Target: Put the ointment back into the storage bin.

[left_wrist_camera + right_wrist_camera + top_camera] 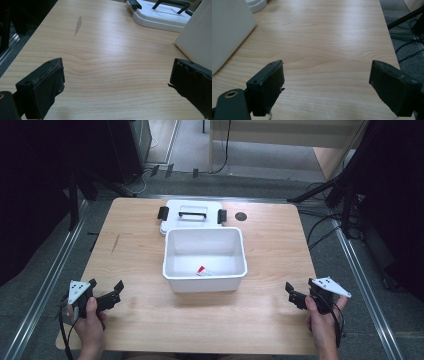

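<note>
A white rectangular bin (205, 279) stands open in the middle of the wooden table (150, 320). A small red and white item (202, 270) lies inside it near the front wall. Behind the bin lies its white lid (191, 213) with a black handle and two black clips. My left gripper (106, 286) rests near the table's front left, open and empty; the lid (160, 15) and the bin's wall (197, 37) are ahead to its right. My right gripper (299, 287) sits near the front right, open and empty, with the bin's wall (227, 32) at its left.
A dark round spot (241, 216) marks the table behind the bin at the right. A grey scuff (78, 25) marks the wood at the left. Black stands and cables (345, 205) crowd the floor at the right. A metal rail (50, 275) runs along the left side.
</note>
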A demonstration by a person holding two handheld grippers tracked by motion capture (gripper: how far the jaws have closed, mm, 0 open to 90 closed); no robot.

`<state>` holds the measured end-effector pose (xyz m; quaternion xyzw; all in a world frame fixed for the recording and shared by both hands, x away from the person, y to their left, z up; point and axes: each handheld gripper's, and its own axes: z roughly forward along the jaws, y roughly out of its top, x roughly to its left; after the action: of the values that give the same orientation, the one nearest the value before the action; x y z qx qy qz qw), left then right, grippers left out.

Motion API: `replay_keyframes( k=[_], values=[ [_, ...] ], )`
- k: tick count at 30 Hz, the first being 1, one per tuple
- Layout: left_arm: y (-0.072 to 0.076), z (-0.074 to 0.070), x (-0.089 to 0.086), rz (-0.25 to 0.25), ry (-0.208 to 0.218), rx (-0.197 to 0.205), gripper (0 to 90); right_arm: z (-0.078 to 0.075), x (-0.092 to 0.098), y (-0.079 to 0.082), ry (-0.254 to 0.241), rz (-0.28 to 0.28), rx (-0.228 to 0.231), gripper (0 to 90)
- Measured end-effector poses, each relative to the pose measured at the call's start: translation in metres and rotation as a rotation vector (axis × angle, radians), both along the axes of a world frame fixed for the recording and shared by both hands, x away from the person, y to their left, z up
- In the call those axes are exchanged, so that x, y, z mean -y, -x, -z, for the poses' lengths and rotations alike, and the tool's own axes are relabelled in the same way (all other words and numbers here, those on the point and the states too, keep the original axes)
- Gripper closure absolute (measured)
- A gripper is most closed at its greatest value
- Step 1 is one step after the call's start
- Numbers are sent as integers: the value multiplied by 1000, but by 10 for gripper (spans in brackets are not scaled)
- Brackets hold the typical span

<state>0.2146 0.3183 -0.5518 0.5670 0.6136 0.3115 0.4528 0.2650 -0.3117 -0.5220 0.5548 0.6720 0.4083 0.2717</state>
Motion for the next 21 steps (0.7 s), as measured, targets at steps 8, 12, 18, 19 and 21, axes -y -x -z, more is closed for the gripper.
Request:
replay_keyframes(
  k=[8,12,18,19,21],
  values=[
    [0,0,0,0,2,-1,4,8,11,11,-1,19,9,125],
    [0,0,0,0,2,0,4,11,14,14,-11,23,-3,85],
    [0,0,0,1,0,0,4,15,19,19,-14,41,-21,20],
    [0,0,0,1,1,1,4,16,20,19,-18,45,-21,20],
    [0,0,1,2,-1,2,4,19,21,21,-25,53,-23,20]
  ],
)
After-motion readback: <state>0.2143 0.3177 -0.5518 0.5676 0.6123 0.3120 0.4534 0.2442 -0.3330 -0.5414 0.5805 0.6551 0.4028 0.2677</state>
